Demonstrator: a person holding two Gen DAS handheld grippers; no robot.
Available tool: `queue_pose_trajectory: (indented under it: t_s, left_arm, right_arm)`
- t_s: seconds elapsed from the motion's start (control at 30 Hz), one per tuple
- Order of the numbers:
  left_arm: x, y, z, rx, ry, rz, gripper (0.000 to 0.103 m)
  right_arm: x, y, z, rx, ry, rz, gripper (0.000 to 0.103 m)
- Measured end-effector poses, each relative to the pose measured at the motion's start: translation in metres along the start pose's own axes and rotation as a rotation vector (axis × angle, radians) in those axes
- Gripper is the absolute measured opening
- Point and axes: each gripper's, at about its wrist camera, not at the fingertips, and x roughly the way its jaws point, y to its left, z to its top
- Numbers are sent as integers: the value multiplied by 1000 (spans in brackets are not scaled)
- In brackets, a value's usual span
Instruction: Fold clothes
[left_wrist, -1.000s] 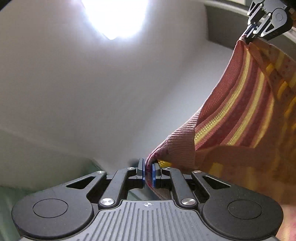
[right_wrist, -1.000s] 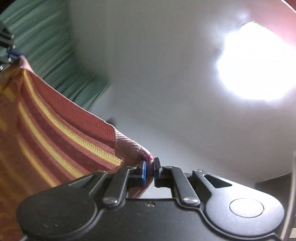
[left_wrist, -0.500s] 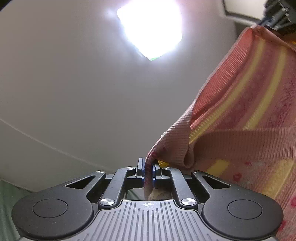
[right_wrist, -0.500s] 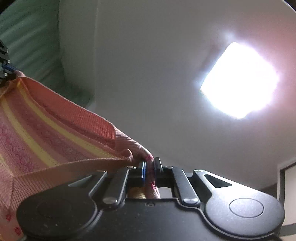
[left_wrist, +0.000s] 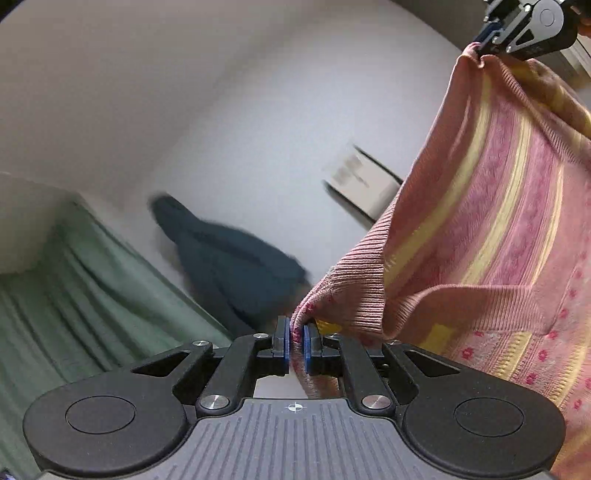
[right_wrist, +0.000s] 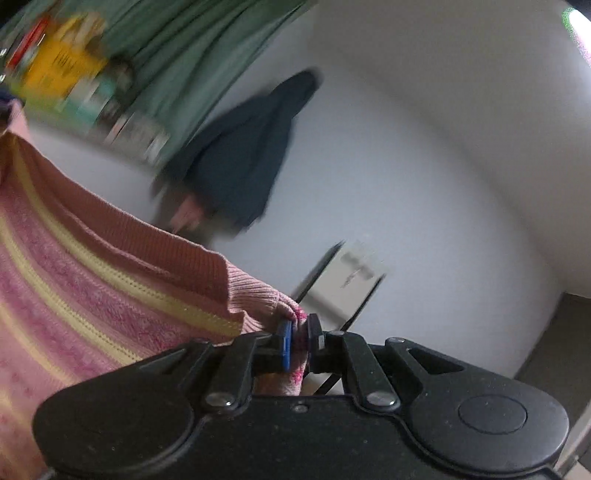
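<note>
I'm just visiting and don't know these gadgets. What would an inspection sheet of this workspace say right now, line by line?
Surface: nothing seen; no table or bed shows in either view.
Job's things: pink and yellow striped knit sweater, held up in the air, stretched between both grippers.
Clutter: blurred colourful items near the curtain; too smeared to name.
Grippers: left gripper shut on the sweater's ribbed edge; right gripper shut on another ribbed edge.
Cables: nothing seen.
Surroundings: white wall, green curtain, dark garment hanging on the wall, a white box-like fixture on the wall; all motion-blurred.
</note>
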Motion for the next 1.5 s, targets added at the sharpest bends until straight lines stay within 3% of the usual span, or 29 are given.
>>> queue_pose_trajectory:
  t_s: [0.1,0.2,0.3,0.37,0.43,0.5,0.53,0.57,0.6,0.63,0.67,0.7,0.73,0.8,0.9,1.0,1.1,1.27,1.37,1.5]
  left_arm:
    - [51,-32,-21,35,70,-60,7]
    - [105,-38,-29,-7,156,-98,7]
    - [153,-47,-28,-44,224,-118,7]
    - [186,-54,-34,-19,269,-124,7]
    - [219,-69,-40,-12,330,-142,7]
    - [246,-94,-49,-53,437,-209,7]
    - [257,-106,-55,-87,508,-262,8]
    - [268,-118,-61,-121,579,-315,8]
    - [274,-121,-67,-130,609,-347,11]
    - [280,-131,-70,-118,617,-363,20]
    - [282,-140,-74,-88,621,-360,27]
    - [279,-147,-80,-60,629,-343,50]
    - [274,-151,-85,-43,629,-327,80]
    - [261,-138,-91,-107,593,-310,96]
    - [243,-119,-101,-209,538,-285,96]
    - [194,-67,-113,-425,479,-327,96]
    - [175,-56,-144,-504,472,-341,96]
    - [149,-49,-160,-517,527,-310,96]
    - [134,-43,-163,-527,555,-295,96]
    - [114,-35,-168,-539,591,-274,96]
  right_arm:
    - [55,27,2,-18,81,67,8]
    - [82,32,27,32,185,140,8]
    - [124,37,39,61,280,156,8]
    - [144,38,34,96,359,160,9]
    - [147,34,9,154,499,215,10]
    - [160,41,-20,242,637,293,24]
    - [162,46,-33,261,682,323,35]
    - [161,49,-43,265,700,337,43]
    - [155,49,-51,264,693,344,44]
    - [150,48,-60,264,686,350,46]
    - [143,44,-67,272,669,359,47]
    - [132,32,-73,301,643,374,47]
    - [121,17,-79,352,627,404,47]
    - [107,-9,-90,470,609,484,47]
    - [77,-41,-115,597,591,566,47]
    - [56,-51,-136,640,616,569,46]
    - [42,-56,-157,714,656,548,41]
    - [37,-63,-174,894,641,570,9]
    - [36,-73,-167,895,609,479,8]
    - [55,-88,-153,789,606,182,4]
